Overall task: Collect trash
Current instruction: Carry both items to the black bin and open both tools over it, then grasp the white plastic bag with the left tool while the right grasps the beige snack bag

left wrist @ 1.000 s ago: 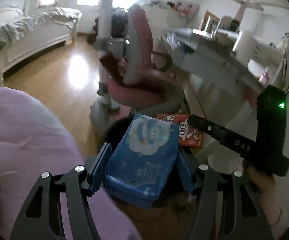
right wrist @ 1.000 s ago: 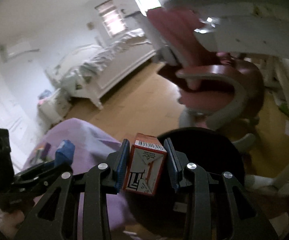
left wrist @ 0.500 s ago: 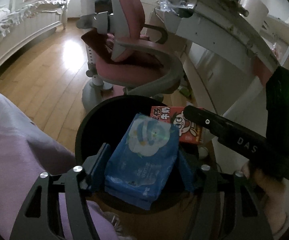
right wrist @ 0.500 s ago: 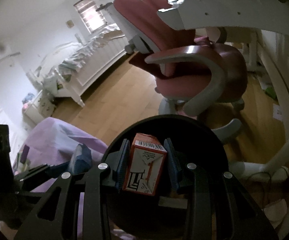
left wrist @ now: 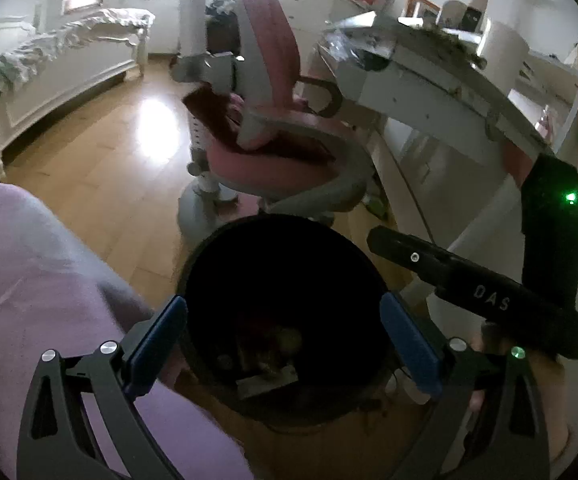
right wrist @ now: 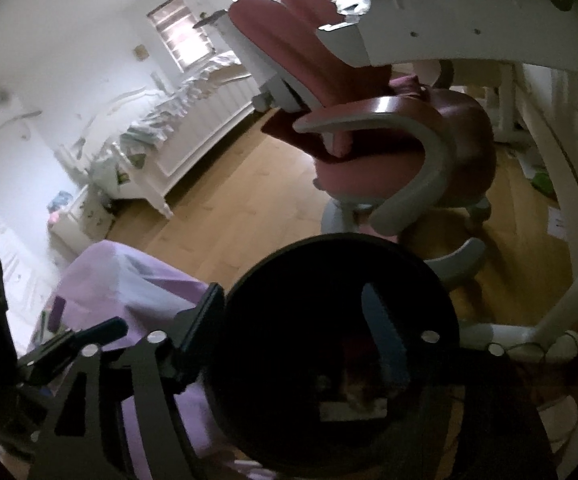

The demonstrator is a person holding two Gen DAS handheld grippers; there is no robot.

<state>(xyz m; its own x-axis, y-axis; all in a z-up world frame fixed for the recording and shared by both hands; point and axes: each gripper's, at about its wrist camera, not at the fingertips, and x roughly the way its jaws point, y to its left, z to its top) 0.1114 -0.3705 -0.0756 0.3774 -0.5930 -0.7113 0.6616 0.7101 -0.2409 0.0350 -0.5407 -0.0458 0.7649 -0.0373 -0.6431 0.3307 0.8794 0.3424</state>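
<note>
A round black trash bin (left wrist: 209, 252) stands on the wooden floor right below both grippers. My left gripper (left wrist: 285, 344) hangs over its mouth, jaws opening wide, with nothing between the blue pads (left wrist: 157, 344). Dim bits of trash (left wrist: 267, 360) lie at the bin's dark bottom. In the right wrist view the same bin (right wrist: 329, 240) fills the lower middle. My right gripper (right wrist: 293, 328) is over it, jaws opening, with nothing between them. A black finger (left wrist: 409, 256) of that right tool reaches in from the right in the left wrist view.
A pink and grey desk chair (left wrist: 273, 148) stands just behind the bin. A white desk (left wrist: 429, 80) overhangs on the right, its white legs (right wrist: 569, 292) near the bin. Purple cloth (left wrist: 29, 280) lies at the left. A white bed (left wrist: 49, 72) stands across the floor.
The blue tissue pack has left my left jaws and the red carton has left my right jaws. Both pairs of jaws have spread wide over the bin.
</note>
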